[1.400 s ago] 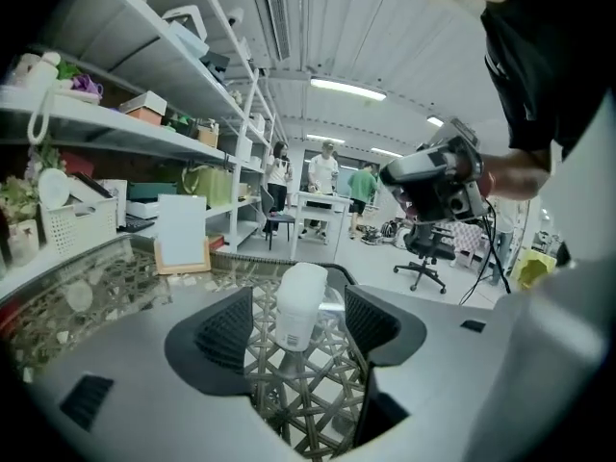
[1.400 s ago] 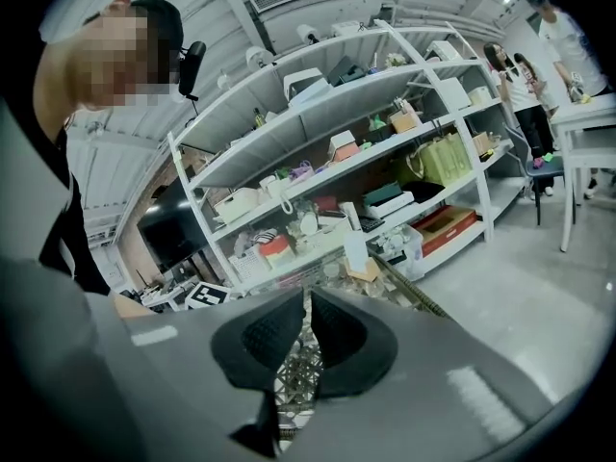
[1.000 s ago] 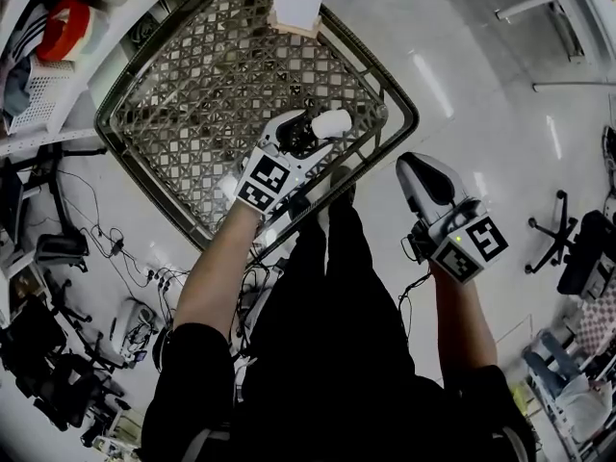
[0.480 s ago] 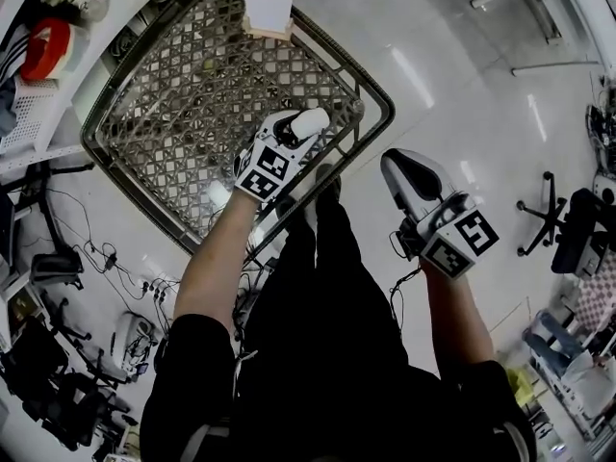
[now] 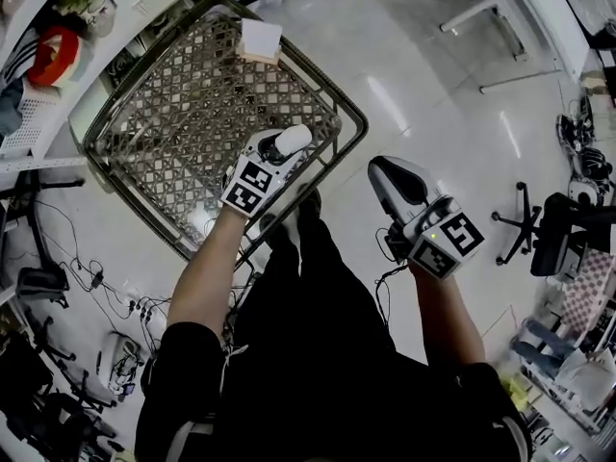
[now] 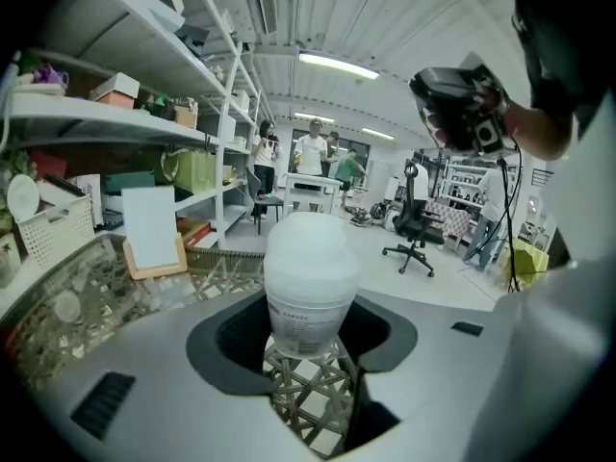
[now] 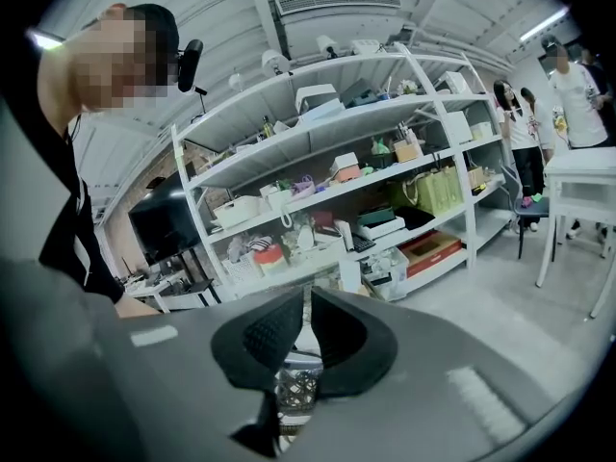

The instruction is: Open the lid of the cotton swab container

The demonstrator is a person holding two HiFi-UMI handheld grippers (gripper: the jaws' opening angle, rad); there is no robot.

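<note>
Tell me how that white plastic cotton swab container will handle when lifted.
The white translucent plastic cotton swab container is probably light and slightly squeezable. Its smooth rounded sides may slip. Being taller than wide, it could tip on the open-mesh brown woven basket.

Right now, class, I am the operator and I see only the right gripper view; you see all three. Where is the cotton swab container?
Observer: The container is in the left gripper, upright between its jaws, which have just been closing on it.
Operator: Is its lid off yet?
Observer: No, the domed lid is on top of it.
Operator: Where is my right gripper compared with it?
Observer: The right gripper hangs apart from it, to the right of the woven basket, over the floor.
</note>
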